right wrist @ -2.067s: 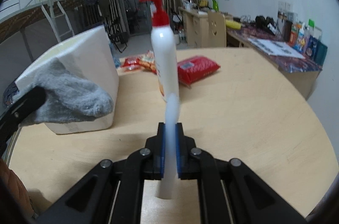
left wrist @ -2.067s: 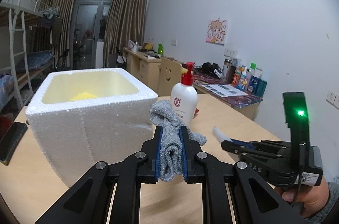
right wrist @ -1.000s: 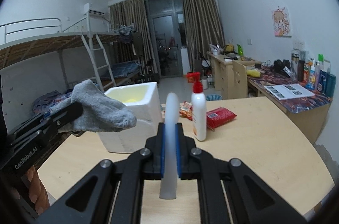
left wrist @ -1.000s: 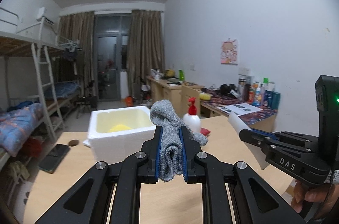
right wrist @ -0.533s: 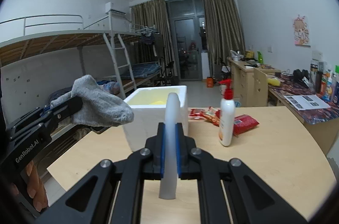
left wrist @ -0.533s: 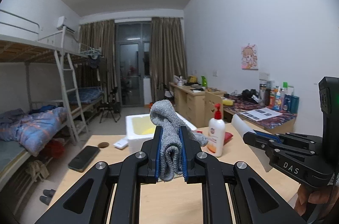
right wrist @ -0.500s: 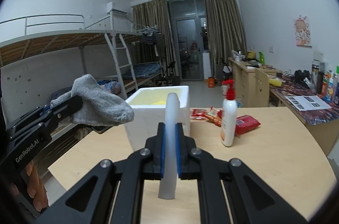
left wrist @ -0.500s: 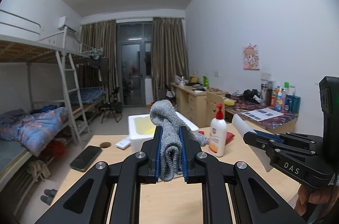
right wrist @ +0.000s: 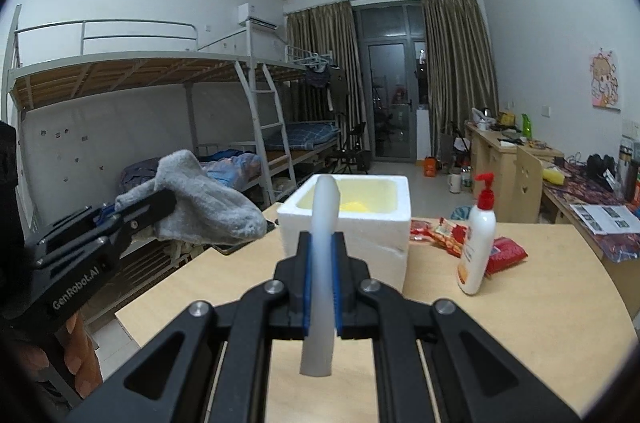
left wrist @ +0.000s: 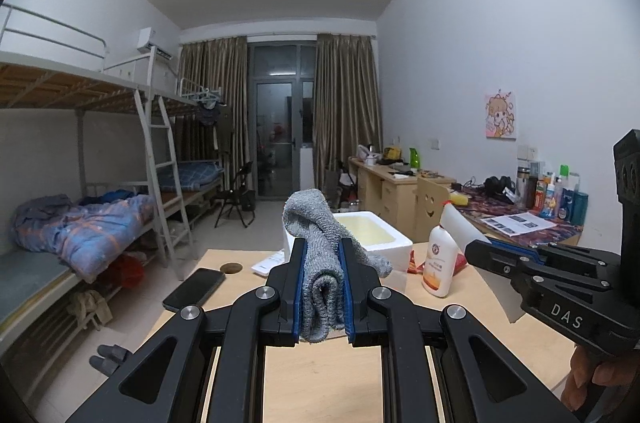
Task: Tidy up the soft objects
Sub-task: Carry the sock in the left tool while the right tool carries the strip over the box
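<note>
**A:** Sock (left wrist: 320,263) first, from the left wrist: your left gripper (left wrist: 322,293) is clamped on it, folded, long axis upright between the pads. Where's the foam box (left wrist: 394,246)?

**B:** Far ahead, slightly right, open side up.

**A:** And from the right wrist?

**B:** Your right gripper (right wrist: 320,289) is shut on the white strip (right wrist: 322,263), standing upright; the box sits straight beyond it. Neither hand looks clearly nearer.
</note>
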The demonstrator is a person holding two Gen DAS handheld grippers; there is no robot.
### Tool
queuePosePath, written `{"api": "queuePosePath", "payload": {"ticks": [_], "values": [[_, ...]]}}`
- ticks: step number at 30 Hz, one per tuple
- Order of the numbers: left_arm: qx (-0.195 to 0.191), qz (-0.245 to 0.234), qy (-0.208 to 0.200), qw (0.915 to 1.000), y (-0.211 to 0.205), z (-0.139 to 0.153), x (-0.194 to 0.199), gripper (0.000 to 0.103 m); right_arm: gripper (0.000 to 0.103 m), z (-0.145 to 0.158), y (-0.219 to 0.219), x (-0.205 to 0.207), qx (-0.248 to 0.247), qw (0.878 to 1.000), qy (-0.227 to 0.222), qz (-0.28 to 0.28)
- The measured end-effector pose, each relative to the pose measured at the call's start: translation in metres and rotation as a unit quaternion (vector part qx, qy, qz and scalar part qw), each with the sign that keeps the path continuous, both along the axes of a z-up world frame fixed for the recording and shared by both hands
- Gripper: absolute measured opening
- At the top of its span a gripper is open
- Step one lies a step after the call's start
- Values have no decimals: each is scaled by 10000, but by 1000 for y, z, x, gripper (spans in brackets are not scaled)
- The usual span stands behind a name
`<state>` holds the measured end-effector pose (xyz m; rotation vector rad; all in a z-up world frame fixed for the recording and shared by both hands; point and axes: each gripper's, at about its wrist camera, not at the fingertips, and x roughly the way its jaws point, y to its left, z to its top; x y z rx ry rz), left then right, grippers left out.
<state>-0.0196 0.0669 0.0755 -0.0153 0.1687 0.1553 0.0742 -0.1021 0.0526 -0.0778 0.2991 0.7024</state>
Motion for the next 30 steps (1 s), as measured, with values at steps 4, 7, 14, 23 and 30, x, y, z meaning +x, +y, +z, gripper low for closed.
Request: {"api": "queuePosePath", "payload": {"ticks": [4,7,14,23,30], "values": [[-19,30,-32,10000,2,3,1,16,11,5,6,1,-9,9999,-91,63],[-46,33,-51,10000,4,6,3,16,11,10,10,4,-20,9999,-147,90],[-33,5,-77,10000,5,11,11,16,11,20,18,12,-29,9995,-287,111],[-120,-60,-57,9999,17,19,40,16,11,25,26,35,-38,9998,-179,109],[-163,-103,-61,9998,29,23,68,16,11,23,37,57,-151,9998,-93,79]]}}
